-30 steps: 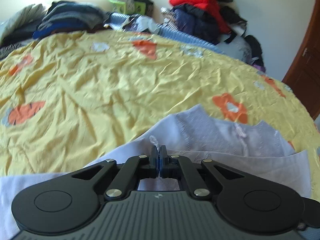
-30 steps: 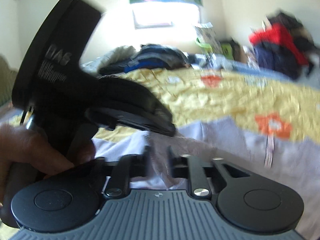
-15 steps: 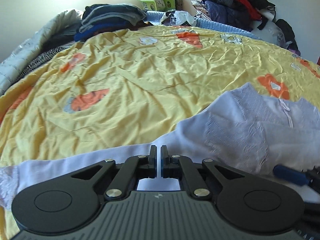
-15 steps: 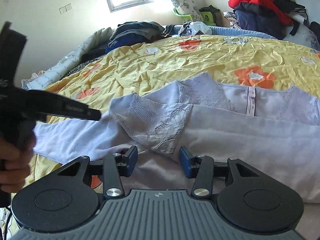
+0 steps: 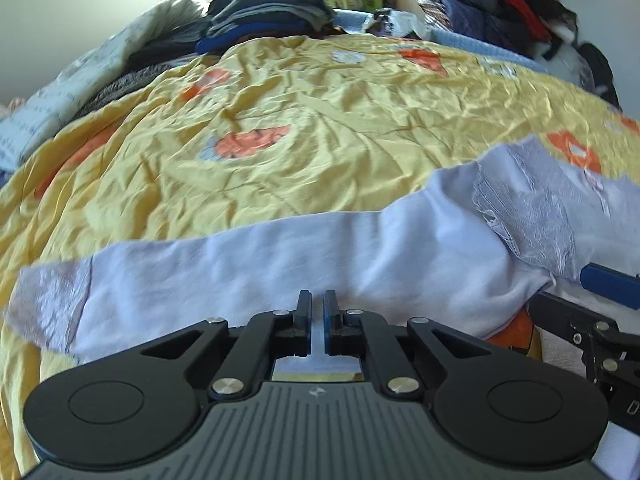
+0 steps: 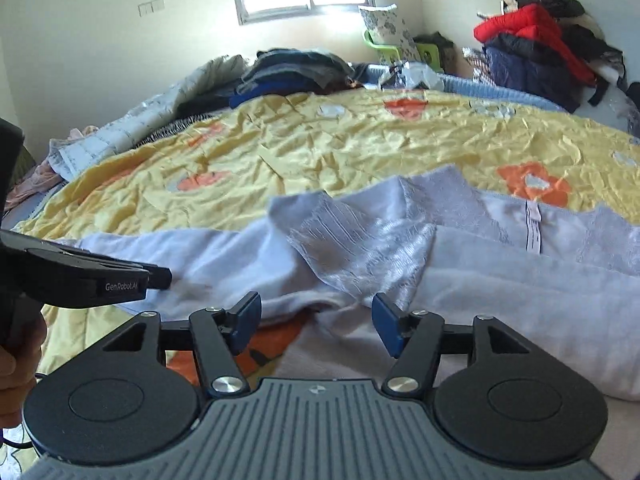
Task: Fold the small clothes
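Left wrist view: left gripper (image 5: 316, 306) fingers nearly together, a thin slit between them, nothing pinched; tips sit over the sleeve of the white garment (image 5: 360, 248), which lies on the yellow bedspread (image 5: 280, 140).

Right wrist view: right gripper (image 6: 316, 320) spread wide, empty, just short of the garment's lace fold.
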